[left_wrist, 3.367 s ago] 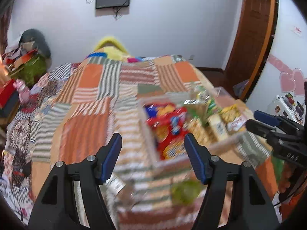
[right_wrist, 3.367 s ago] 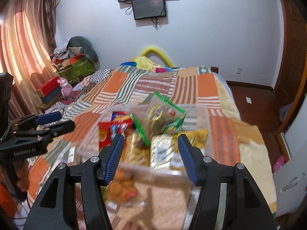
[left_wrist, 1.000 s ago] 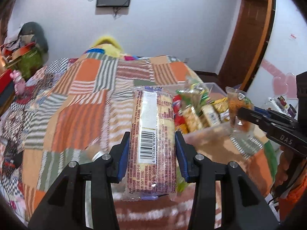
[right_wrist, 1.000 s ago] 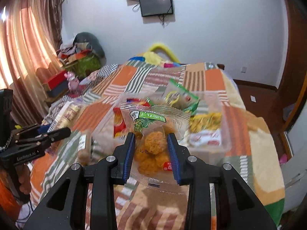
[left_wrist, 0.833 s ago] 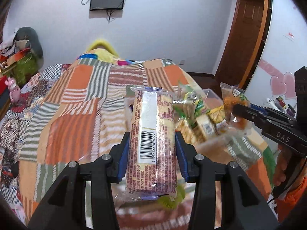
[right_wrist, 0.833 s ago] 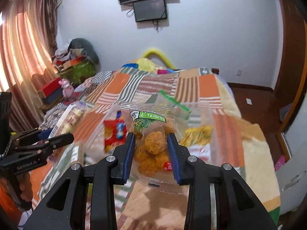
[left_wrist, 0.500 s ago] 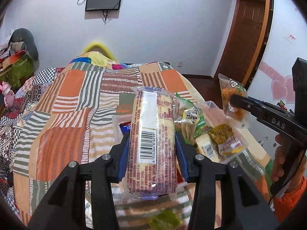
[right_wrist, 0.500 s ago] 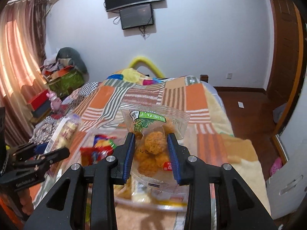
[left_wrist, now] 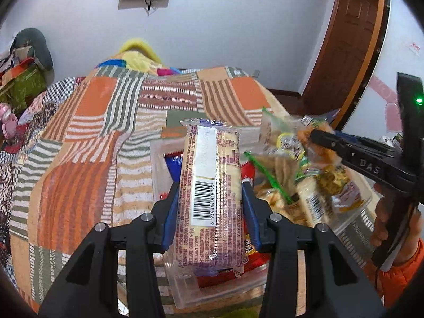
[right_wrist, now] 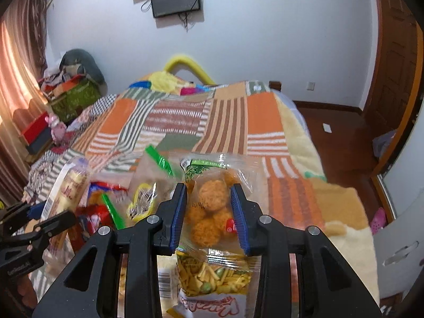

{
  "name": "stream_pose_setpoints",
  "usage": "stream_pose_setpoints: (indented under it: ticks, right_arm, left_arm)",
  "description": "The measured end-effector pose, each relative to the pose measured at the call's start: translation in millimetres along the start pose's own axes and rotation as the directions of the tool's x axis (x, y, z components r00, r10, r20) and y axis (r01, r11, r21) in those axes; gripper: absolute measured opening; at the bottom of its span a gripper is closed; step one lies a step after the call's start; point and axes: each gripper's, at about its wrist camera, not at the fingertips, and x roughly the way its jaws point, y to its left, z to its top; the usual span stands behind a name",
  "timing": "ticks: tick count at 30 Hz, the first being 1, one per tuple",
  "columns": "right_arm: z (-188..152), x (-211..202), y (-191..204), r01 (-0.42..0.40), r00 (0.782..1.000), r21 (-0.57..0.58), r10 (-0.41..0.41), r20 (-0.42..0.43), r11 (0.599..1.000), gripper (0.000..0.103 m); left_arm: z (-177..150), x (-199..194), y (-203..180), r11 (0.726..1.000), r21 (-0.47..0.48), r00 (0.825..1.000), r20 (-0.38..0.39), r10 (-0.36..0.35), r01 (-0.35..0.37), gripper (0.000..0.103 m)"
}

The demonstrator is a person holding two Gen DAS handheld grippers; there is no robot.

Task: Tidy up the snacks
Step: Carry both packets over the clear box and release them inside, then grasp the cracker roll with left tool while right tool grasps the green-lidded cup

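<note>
My left gripper is shut on a long clear pack of biscuits with a barcode label, held over the left part of a clear plastic bin full of snack packs. My right gripper is shut on a clear bag of orange fried balls, held over the right part of the bin. The right gripper also shows in the left wrist view, and the left gripper shows in the right wrist view. Under the right gripper lies a yellow snack bag.
The bin sits on a bed with a patchwork blanket in orange, green and white stripes. A green-edged bag stands up in the bin. A wooden door is at the right, clutter by the curtain at the left.
Both grippers were open and empty 3.4 s ago; now each holds a pack. In the last second both have moved forward and over the bin with their packs.
</note>
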Motion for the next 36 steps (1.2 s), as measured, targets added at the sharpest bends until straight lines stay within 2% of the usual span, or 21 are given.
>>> stream_pose_setpoints:
  ticks: [5, 9, 13, 17, 19, 23, 28, 31, 36]
  right_arm:
    - [4, -7, -6, -0.008, 1.0, 0.0, 0.008, -0.013, 1.0, 0.034]
    - [4, -13, -6, 0.007, 1.0, 0.0, -0.007, -0.015, 1.0, 0.037]
    - [0, -30, -4, -0.008, 1.0, -0.003, 0.008, 0.004, 1.0, 0.043]
    - [-1, -49, 3, -0.037, 0.999, -0.01, 0.037, 0.03, 0.999, 0.045]
    - [-3, -58, 8, -0.052, 0.998, -0.019, 0.052, 0.044, 0.998, 0.046]
    - [-12, -69, 18, -0.076, 0.995, -0.033, 0.078, 0.062, 0.997, 0.051]
    - [-26, -65, 35, -0.12, 0.992, -0.041, 0.121, 0.034, 0.992, 0.051]
    - [-37, -60, 49, -0.126, 0.992, -0.062, 0.128, 0.019, 0.99, 0.051]
    - [-52, -46, 65, -0.183, 0.982, -0.027, 0.182, -0.043, 0.983, 0.051]
  left_arm:
    - [-4, -1, 2, 0.999, 0.006, 0.999, -0.003, 0.046, -0.046, 0.045]
    - [-4, -7, 9, 1.0, -0.029, 1.0, -0.018, 0.006, -0.007, 0.05]
    - [-6, -27, 4, 1.0, -0.005, 1.0, 0.011, 0.023, -0.023, 0.055]
    - [-9, -53, 5, 0.999, 0.021, 0.998, 0.043, 0.036, -0.037, 0.058]
    - [-11, -65, 10, 0.999, 0.017, 0.997, 0.059, 0.049, -0.05, 0.067]
    - [-20, -87, 30, 0.996, -0.004, 0.993, 0.078, 0.093, -0.093, 0.072]
    - [-39, -89, 64, 0.987, -0.036, 0.987, 0.028, 0.16, -0.159, 0.074]
    - [-54, -80, 85, 0.983, -0.081, 0.986, -0.029, 0.162, -0.164, 0.074]
    - [-78, -59, 104, 0.975, -0.13, 0.982, -0.091, 0.167, -0.178, 0.074]
